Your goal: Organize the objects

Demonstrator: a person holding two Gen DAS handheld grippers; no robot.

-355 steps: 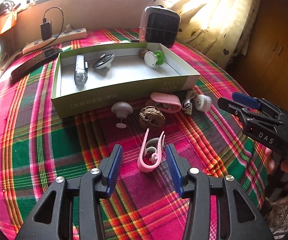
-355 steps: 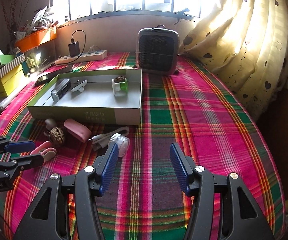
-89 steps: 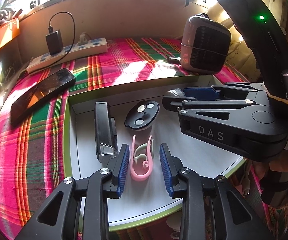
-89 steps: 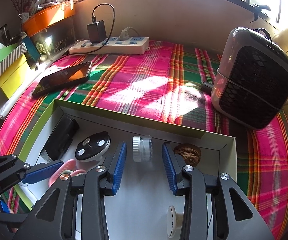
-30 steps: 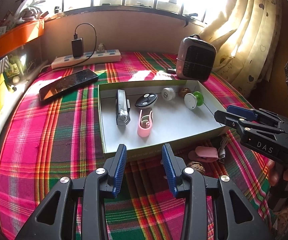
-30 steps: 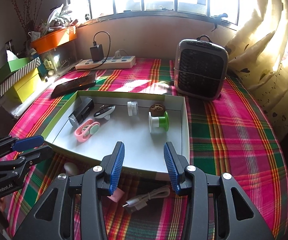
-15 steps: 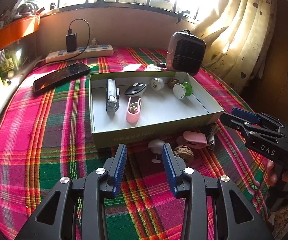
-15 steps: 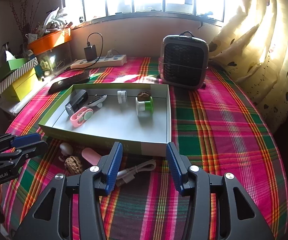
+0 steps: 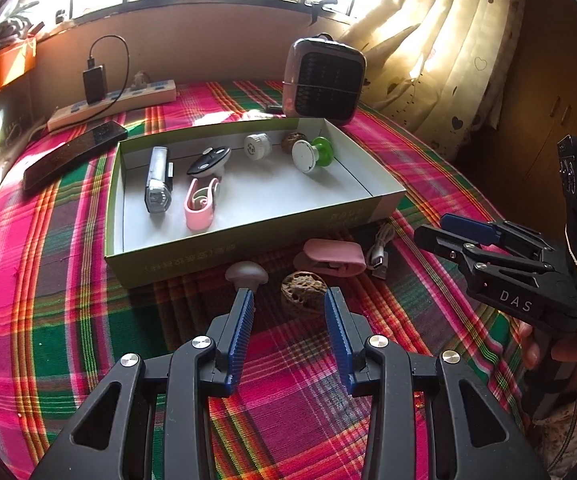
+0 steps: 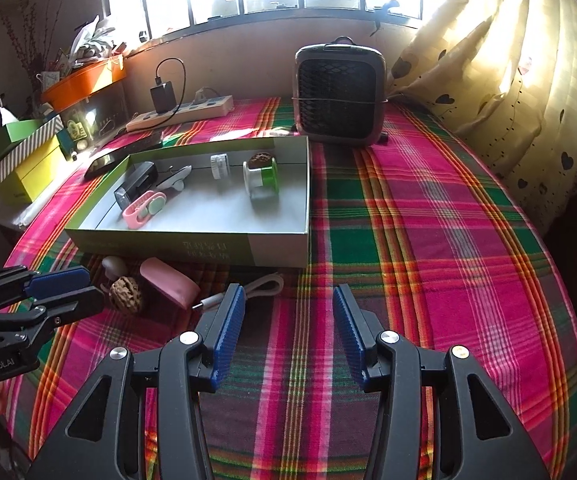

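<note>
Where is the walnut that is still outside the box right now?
In the left wrist view the walnut lies on the tablecloth just ahead of the open left gripper, between the mushroom-shaped knob and the pink case.

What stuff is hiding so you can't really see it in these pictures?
- Mushroom-shaped knob: left wrist view, its stem sits behind the left gripper finger.
- White cable: right wrist view, partly behind the right gripper finger.
- Printing on the box front: both views, too small to read.
- Phone: right wrist view, mostly behind the box.

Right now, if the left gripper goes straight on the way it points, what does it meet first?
Probably the walnut on the cloth: it lies just beyond the open left gripper, between the finger lines. Depth is unclear.
</note>
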